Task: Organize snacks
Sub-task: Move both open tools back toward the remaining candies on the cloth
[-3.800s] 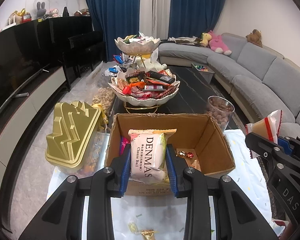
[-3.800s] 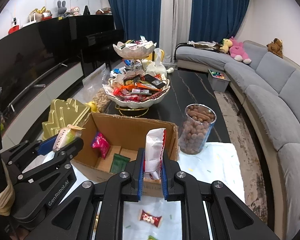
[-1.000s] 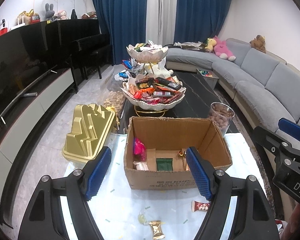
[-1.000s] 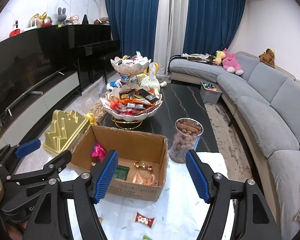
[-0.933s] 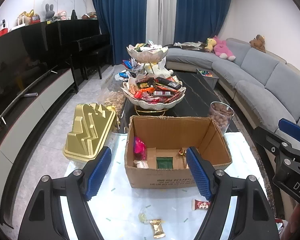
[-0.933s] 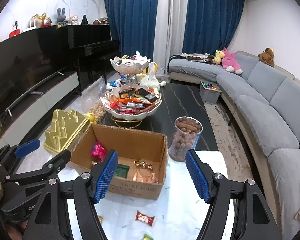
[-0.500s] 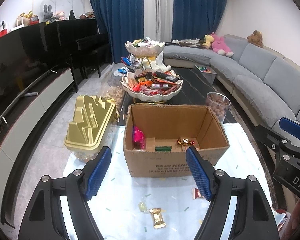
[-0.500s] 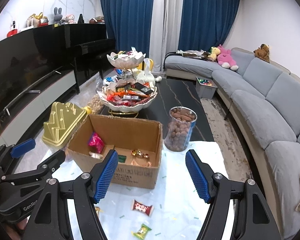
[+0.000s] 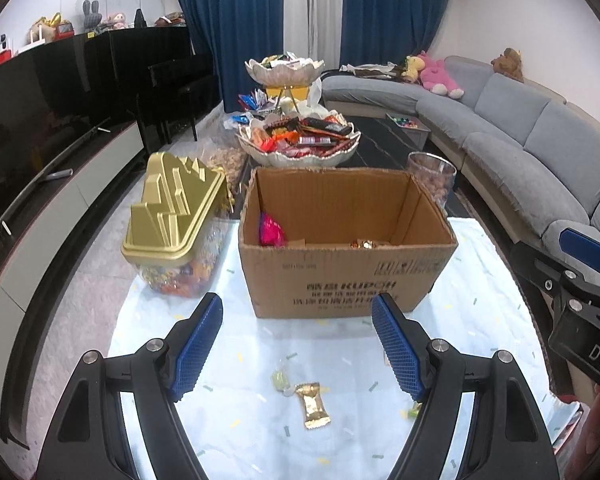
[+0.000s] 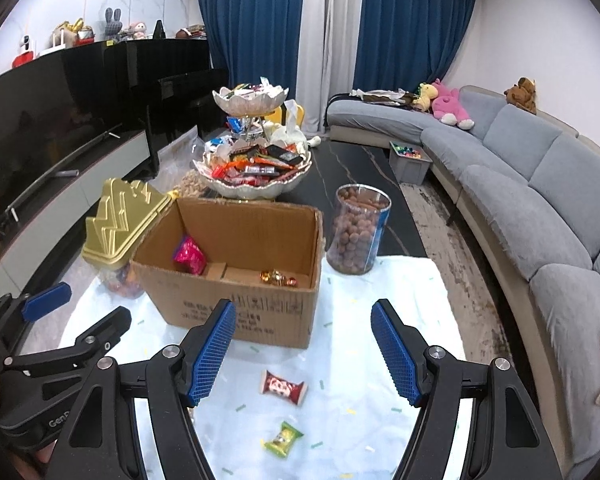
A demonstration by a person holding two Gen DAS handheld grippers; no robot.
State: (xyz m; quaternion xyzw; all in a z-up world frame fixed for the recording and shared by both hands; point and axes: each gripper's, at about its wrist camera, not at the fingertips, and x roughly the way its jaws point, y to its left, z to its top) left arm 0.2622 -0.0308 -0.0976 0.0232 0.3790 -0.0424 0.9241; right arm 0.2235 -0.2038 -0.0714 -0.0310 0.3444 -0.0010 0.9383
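An open cardboard box (image 9: pixel 346 276) (image 10: pixel 236 304) stands on the pale blue tablecloth and holds a pink packet (image 10: pixel 189 256) and gold-wrapped sweets (image 10: pixel 278 277). My left gripper (image 9: pixel 298 348) is open and empty, low in front of the box. A gold-wrapped candy (image 9: pixel 311 405) and a small clear-wrapped sweet (image 9: pixel 281 380) lie on the cloth between its fingers. My right gripper (image 10: pixel 303 350) is open and empty, in front of the box's right corner. A red candy (image 10: pixel 283 386) and a green candy (image 10: pixel 283 438) lie on the cloth below it.
A gold-lidded candy jar (image 9: pixel 172 216) stands left of the box. A clear jar of brown nuts (image 10: pixel 356 234) stands to its right. A tiered white dish of snacks (image 9: pixel 298 142) sits behind on the black table. A grey sofa (image 10: pixel 540 200) runs along the right.
Both grippers have pulled back and dropped lower, away from the box. More of the cloth and the loose candies in front of the box have come into view. Both stay open.
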